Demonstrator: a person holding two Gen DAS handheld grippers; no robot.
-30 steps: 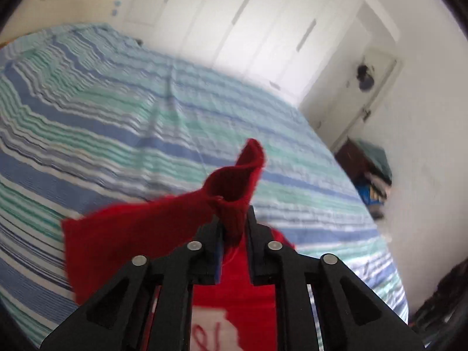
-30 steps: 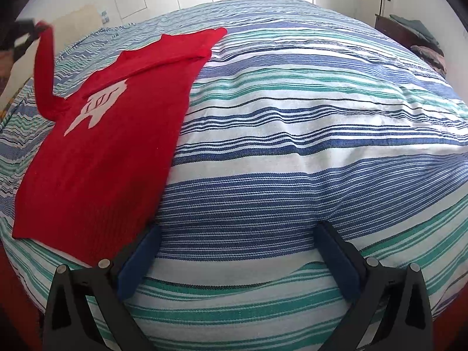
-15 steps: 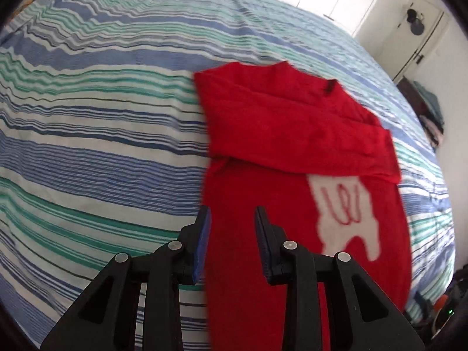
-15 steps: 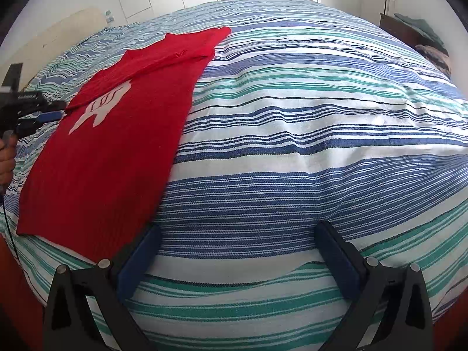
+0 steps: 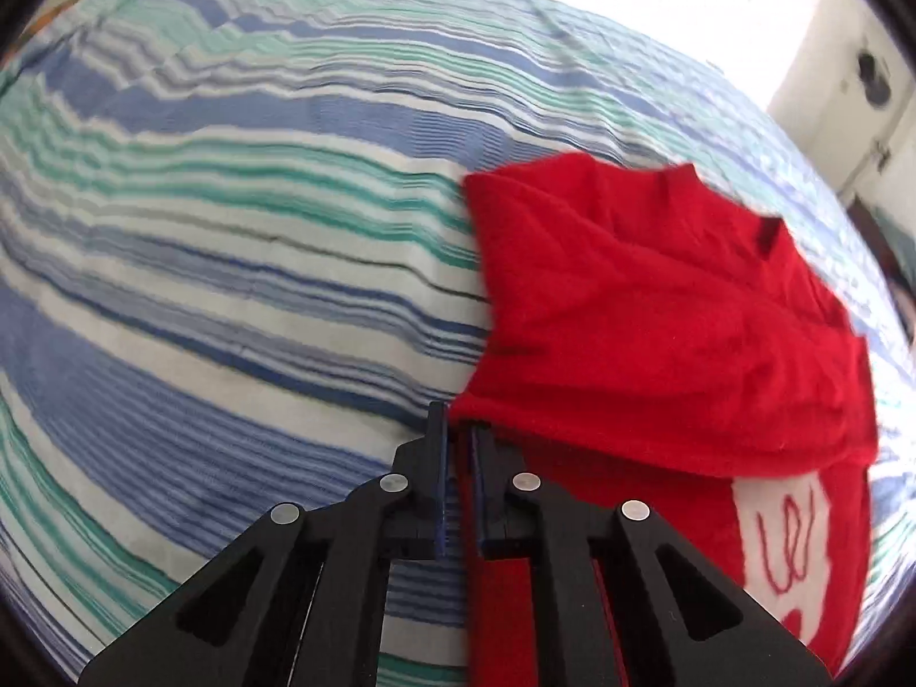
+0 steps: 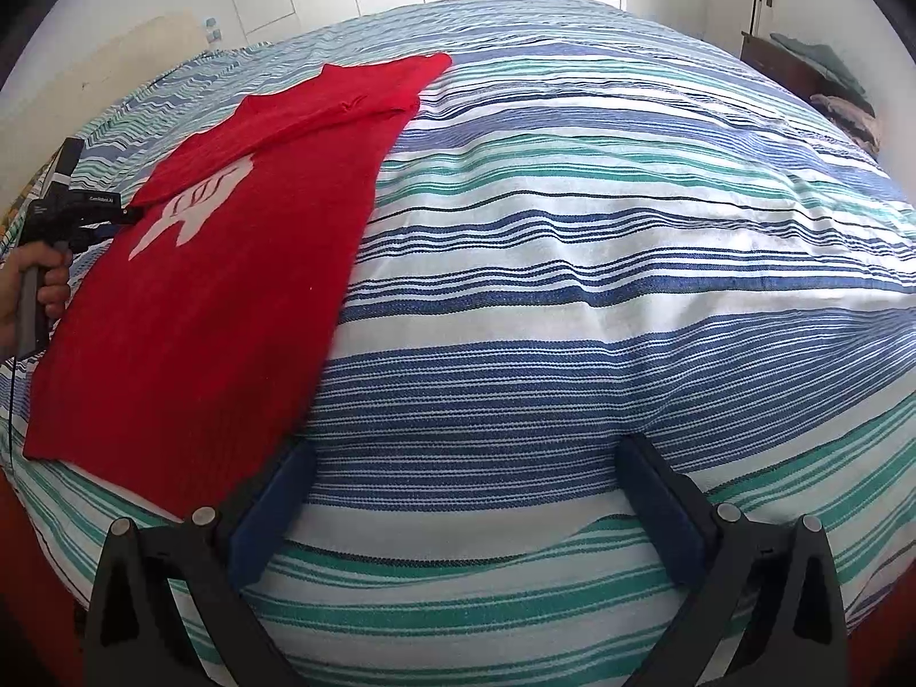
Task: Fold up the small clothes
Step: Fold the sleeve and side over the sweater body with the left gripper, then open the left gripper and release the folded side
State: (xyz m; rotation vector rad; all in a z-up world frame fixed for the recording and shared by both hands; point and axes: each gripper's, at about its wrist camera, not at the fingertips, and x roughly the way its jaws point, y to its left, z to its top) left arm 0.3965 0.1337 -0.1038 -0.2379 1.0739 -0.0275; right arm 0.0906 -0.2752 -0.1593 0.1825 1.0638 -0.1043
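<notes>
left hand-held gripper (image 5: 457, 441): we seemingly pinch red sweater (image 5: 658, 309) edge for folding | right hand-held gripper (image 6: 458, 492): spread apart, idle over bed (image 6: 572, 229)

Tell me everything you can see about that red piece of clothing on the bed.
The red sweater looks like a soft knit with a white patch bearing red squiggles on its front. It lies flat on the striped bedspread, with one sleeve folded across the chest and a dark neck opening. The left gripper has its jaws nearly shut at the sleeve's edge; whether they pinch it is unclear. The right gripper is open and apart.
</notes>
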